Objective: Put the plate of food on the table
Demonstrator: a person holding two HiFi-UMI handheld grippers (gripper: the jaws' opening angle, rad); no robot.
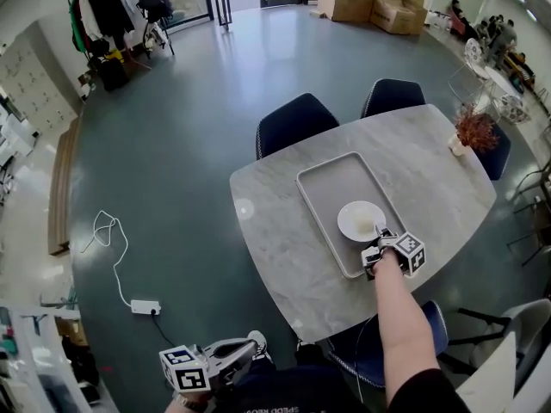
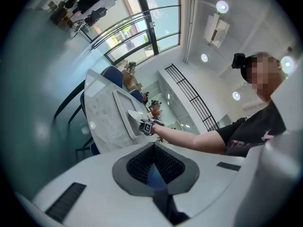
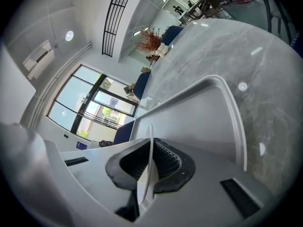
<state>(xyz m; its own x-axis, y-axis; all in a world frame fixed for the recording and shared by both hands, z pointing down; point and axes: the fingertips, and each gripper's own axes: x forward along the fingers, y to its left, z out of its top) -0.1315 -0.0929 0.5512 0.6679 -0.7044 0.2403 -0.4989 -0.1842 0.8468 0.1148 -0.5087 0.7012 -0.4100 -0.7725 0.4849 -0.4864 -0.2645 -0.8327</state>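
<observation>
A white plate [image 1: 355, 217] with a pale piece of food [image 1: 366, 224] lies in a grey tray [image 1: 331, 188] on the marble table [image 1: 275, 231]. My right gripper [image 1: 380, 241] reaches over the tray's near edge and is shut on the plate's near rim. In the right gripper view the plate [image 3: 151, 143] shows edge-on, pinched between the ribbed pads [image 3: 168, 161] of my right gripper [image 3: 150, 162]. My left gripper [image 1: 248, 348] hangs low beside the body, off the table, jaws together and holding nothing. From the left gripper view [image 2: 154, 167] the plate [image 2: 134, 114] and tray [image 2: 124, 109] lie far ahead.
Two dark blue chairs [image 1: 293, 120] [image 1: 392, 95] stand at the table's far side and another [image 1: 379, 351] at the near side. A small vase of dried flowers [image 1: 472, 132] sits at the table's right end. A power strip [image 1: 145, 306] and cable lie on the floor.
</observation>
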